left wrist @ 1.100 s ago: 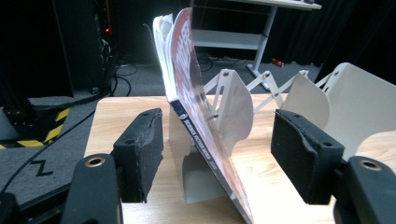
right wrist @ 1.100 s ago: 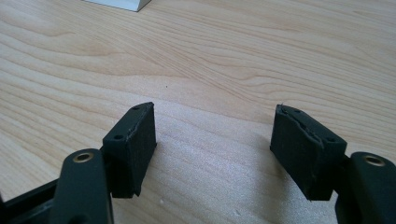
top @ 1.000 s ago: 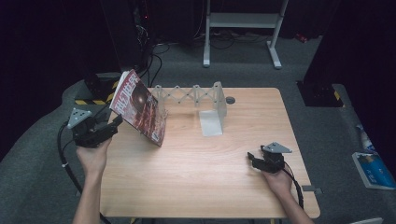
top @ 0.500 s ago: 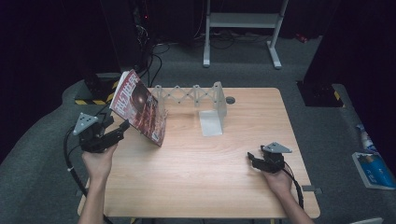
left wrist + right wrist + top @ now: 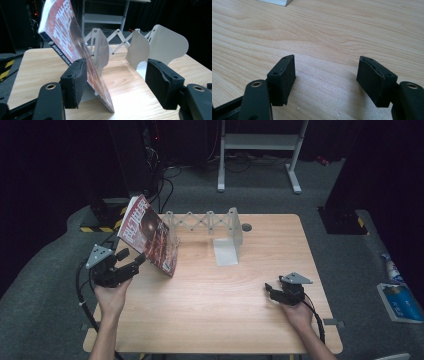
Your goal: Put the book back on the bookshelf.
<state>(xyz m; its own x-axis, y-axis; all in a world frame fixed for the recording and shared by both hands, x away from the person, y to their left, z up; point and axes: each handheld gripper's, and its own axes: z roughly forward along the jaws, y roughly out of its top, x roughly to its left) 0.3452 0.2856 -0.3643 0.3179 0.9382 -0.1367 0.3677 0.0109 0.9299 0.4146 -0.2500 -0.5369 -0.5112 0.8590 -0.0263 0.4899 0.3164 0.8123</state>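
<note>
- Dark surroundings and grey floor ring a pale wooden worktop (image 5: 210, 315), with black equipment and a white metal frame (image 5: 260, 150) standing beyond its far edge.
- Magazine (image 5: 150, 235): red cover with white lettering, standing on its lower edge at the far left of the worktop, tilted, with its top toward the left edge. It leans at the left end of the folding rack (image 5: 205, 222).
- Folding rack: white, scissor-linked, with rounded upright divider plates; it runs along the far edge from the magazine toward the centre. Its right end plate stands on a flat white base (image 5: 226, 255).
- Left claw (image 5: 131, 265): jaws spread wide, held by a hand at the left edge of the worktop, just beside the magazine's lower part. In the left gripper view (image 5: 115, 82) the magazine's lower corner lies between the jaws, close against the left-hand pad (image 5: 75, 80); whether pad and cover touch cannot be told. The other jaw is well clear of it.
- Right claw (image 5: 270, 290): jaws wide apart with nothing between them, low over bare wood at the near right, well apart from the magazine and rack. The right gripper view (image 5: 327, 80) shows wood grain between the pads.
- Small dark round item (image 5: 246, 226): on the worktop just right of the rack's end.
</note>
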